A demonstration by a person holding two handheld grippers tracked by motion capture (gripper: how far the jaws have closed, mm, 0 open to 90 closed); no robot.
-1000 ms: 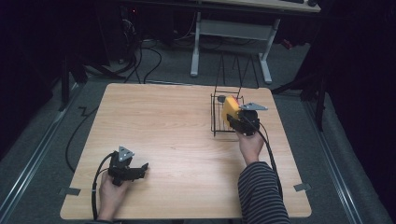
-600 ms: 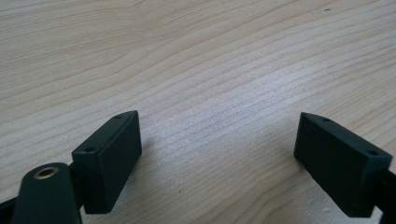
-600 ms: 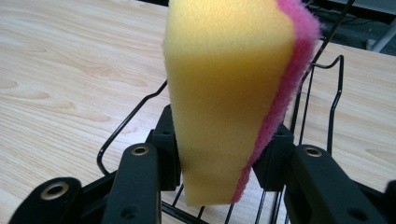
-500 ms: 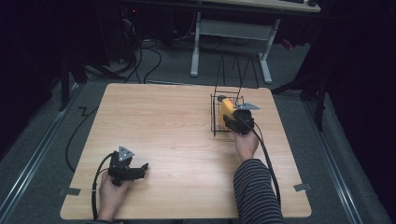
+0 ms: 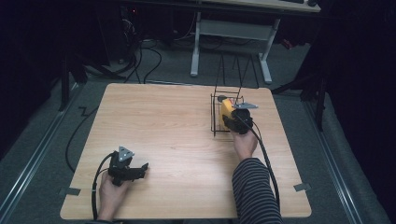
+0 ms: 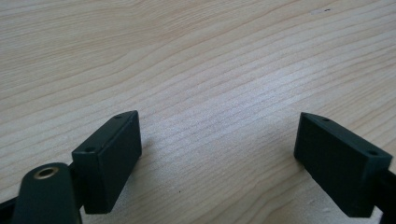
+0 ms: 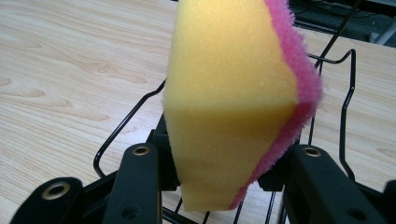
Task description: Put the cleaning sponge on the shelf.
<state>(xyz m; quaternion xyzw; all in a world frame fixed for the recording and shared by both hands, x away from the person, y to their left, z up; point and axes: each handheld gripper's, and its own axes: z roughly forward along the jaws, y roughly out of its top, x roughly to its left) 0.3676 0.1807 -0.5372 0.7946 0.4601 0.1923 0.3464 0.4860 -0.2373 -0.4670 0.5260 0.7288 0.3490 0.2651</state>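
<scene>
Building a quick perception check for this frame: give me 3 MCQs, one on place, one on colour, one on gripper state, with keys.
1. Where does the wire rack stand?
A. near the table's right far part
B. at the left front corner
C. on the floor

2. What colours is the sponge?
A. green and white
B. yellow with a pink layer
C. plain blue

3. How is the left gripper?
A. shut on the sponge
B. shut on the rack
C. open over bare table

Key: 1 A, the high view shows it there by the right gripper. 2 B, the right gripper view shows both colours. 3 C, its jaws stand apart with only wood between.
</scene>
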